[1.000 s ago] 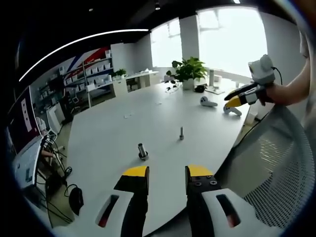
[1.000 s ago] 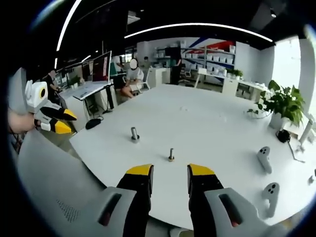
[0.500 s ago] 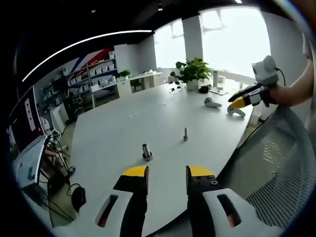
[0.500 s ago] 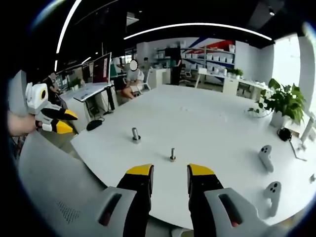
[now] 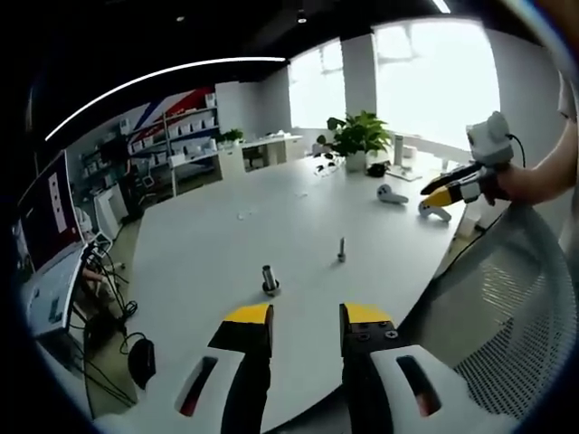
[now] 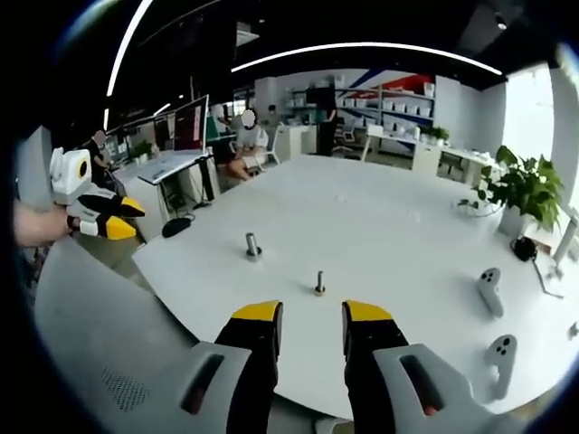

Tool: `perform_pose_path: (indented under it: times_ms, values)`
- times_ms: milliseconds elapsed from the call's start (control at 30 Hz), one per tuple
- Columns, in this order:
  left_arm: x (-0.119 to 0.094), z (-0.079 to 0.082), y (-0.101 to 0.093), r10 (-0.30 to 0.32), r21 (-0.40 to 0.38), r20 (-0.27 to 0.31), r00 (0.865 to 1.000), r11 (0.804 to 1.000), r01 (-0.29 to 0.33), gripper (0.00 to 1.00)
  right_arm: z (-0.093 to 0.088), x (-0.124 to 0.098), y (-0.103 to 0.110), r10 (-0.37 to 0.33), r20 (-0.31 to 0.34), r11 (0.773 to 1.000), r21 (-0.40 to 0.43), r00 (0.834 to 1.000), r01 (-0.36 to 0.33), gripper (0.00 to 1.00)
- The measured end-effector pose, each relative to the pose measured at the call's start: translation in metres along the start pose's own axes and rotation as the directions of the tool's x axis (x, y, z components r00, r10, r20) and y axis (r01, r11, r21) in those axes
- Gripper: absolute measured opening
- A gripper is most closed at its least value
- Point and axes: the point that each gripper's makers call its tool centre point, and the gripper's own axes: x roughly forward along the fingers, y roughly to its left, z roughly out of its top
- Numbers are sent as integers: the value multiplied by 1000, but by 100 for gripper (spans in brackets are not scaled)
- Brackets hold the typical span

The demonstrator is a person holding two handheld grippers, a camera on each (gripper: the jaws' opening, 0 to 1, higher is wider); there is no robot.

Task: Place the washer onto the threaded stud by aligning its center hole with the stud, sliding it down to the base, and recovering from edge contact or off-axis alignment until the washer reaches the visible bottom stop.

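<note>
Big white table [image 5: 226,235] takes up most of the scene, with a mesh chair back [image 5: 507,298] right at its near edge, so the person is basically standing behind the chair with both tools held back off the table.

The left gripper [image 5: 306,318] has its jaws apart with nothing between them, and the right gripper [image 6: 312,315] is the same, parted and empty. Both look aimed at the hardware, more like lining up than working.

Far right of the table there's a potted plant [image 6: 520,185] and a couple of game-style controllers [image 6: 488,289], well apart from the action.

Near the table's front edge stands the stud [image 6: 319,282], upright, probably set there for easy reach. Just left of it is a short metal post [image 6: 252,246] on a round base. The washer may be sitting on that, but it's too small to tell. Nothing's been picked up yet, I'd say.
</note>
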Motion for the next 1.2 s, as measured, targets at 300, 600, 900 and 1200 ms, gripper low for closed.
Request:
perform_pose_path:
  times_ms: [300, 600, 900, 1200]
  values:
    - [-1, 2, 2, 7, -8, 12, 1000, 1000, -7, 27, -2, 0, -1, -2, -9, 1000, -2, 1000, 2, 28]
    - [-1, 0, 0, 1, 1, 3, 1000, 1000, -1, 27, -2, 0, -2, -1, -8, 1000, 11, 1000, 1, 28]
    - [-1, 2, 0, -2, -8, 15, 1000, 1000, 2, 27, -3, 1, 0, 3, -18, 1000, -9, 1000, -3, 28]
    - [-1, 3, 1, -3, -17, 18, 1000, 1000, 3, 27, -3, 1, -1, -2, -15, 1000, -6, 1000, 2, 28]
